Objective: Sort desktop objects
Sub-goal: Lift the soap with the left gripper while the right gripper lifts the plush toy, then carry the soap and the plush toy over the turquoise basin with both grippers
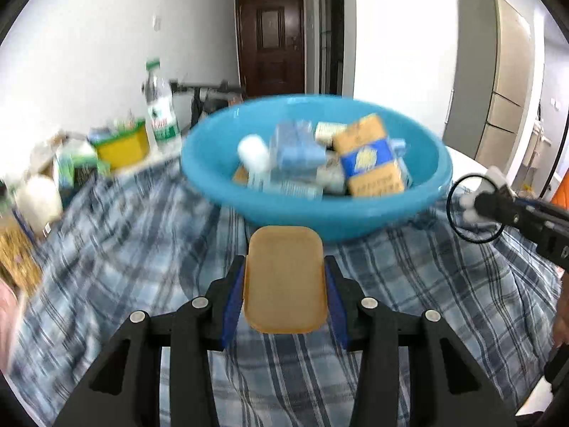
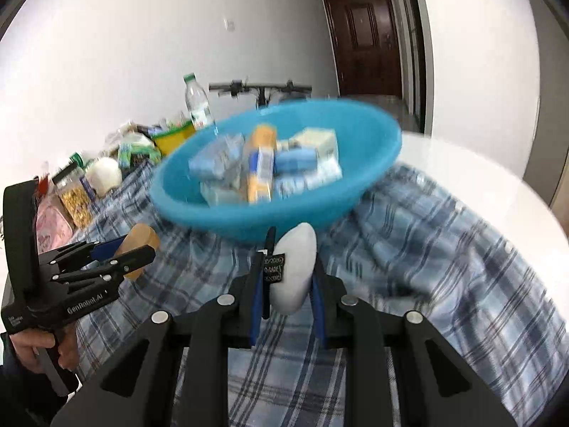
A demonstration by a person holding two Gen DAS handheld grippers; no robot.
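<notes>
The left gripper [image 1: 284, 281] is clamped on a tan pad-shaped block [image 1: 284, 279]; the blue basin [image 1: 316, 167] sits at twelve o'clock. The right gripper [image 2: 290, 277], narrowly closed, pinches a white oval object [image 2: 297, 267] with a black loop [image 1: 474, 210]. The loop could snag the rim.

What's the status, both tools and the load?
Left tool shut on tan rounded plastic tray. Right tool shut on white oval pouch. Blue plastic basin of boxes ahead, path unobstructed.
</notes>
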